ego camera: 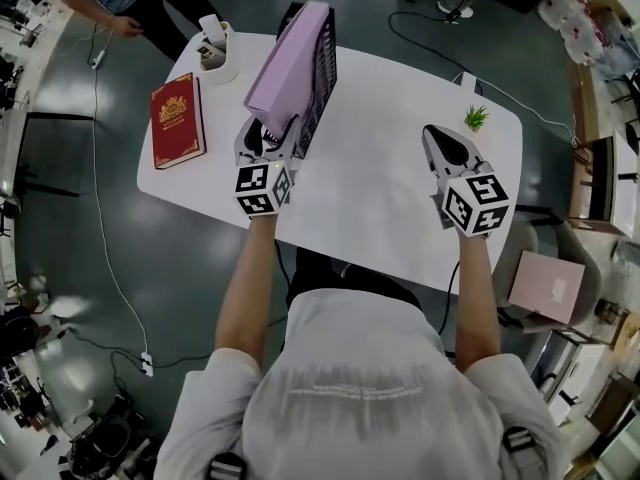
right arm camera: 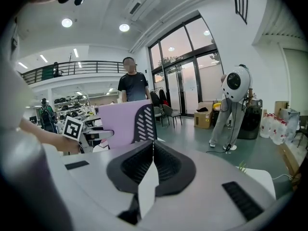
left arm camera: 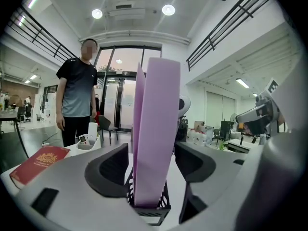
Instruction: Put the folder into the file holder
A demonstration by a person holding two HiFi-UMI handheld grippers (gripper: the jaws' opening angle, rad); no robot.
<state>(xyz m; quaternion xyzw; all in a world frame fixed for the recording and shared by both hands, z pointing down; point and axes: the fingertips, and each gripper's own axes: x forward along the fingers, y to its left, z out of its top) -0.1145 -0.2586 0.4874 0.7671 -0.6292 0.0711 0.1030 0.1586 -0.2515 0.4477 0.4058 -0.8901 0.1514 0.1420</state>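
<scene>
A lilac folder (ego camera: 285, 68) stands upright in the black mesh file holder (ego camera: 322, 73) at the back of the white table (ego camera: 380, 203). My left gripper (ego camera: 268, 133) is at the folder's near end, jaws apart on either side of it. In the left gripper view the folder (left arm camera: 156, 129) rises between the spread jaws out of the file holder (left arm camera: 149, 211), and the pads do not press on it. My right gripper (ego camera: 432, 133) hovers shut and empty over the table's right part. From the right gripper view the folder (right arm camera: 120, 121) and file holder (right arm camera: 144, 121) lie beyond the closed jaws.
A red book (ego camera: 178, 120) lies at the table's left end. Behind it stands a white container (ego camera: 215, 53) holding a remote. A small green plant (ego camera: 476, 118) sits at the back right. A person (left arm camera: 77, 95) stands beyond the table. A pink box (ego camera: 545, 286) rests on a chair at right.
</scene>
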